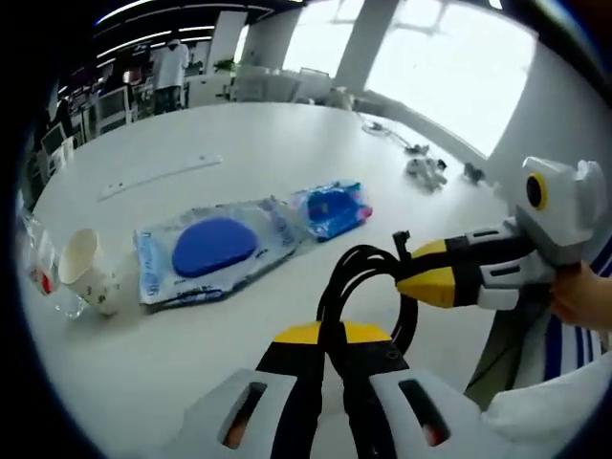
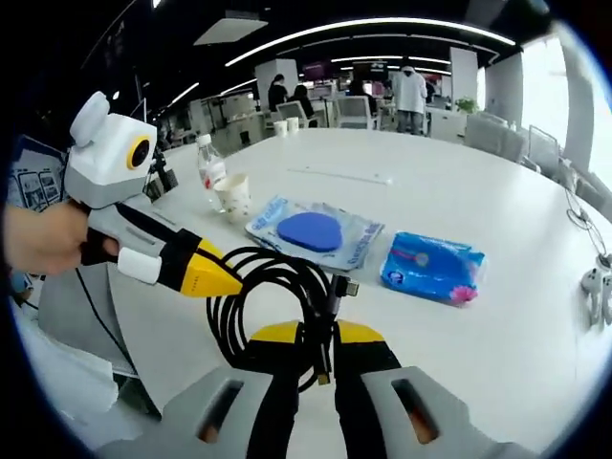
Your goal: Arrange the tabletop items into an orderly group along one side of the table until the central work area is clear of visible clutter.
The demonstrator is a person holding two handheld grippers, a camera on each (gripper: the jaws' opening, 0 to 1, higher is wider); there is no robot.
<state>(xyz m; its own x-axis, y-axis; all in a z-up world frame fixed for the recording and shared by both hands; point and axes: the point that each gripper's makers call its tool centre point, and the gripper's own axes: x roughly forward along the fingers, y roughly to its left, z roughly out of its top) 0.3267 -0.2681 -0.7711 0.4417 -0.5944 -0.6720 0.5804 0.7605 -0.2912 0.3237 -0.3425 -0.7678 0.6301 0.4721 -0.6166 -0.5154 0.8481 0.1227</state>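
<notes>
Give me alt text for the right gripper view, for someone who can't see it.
Two handheld tools grip a coiled black cable above a white table: the right tool from below, the left tool from the left. Beyond lie a clear packet holding a blue pad, a blue tissue pack, a paper cup and a bottle.

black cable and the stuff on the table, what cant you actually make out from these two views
- Black cable: both grippers close on it; its far end is hidden behind the right gripper in the right gripper view.
- Bottle: label too small to read in the right gripper view; cut off by the edge in the left gripper view.
- Blue packet: print blurred.
- Small objects far across the table: too small to identify.
</notes>
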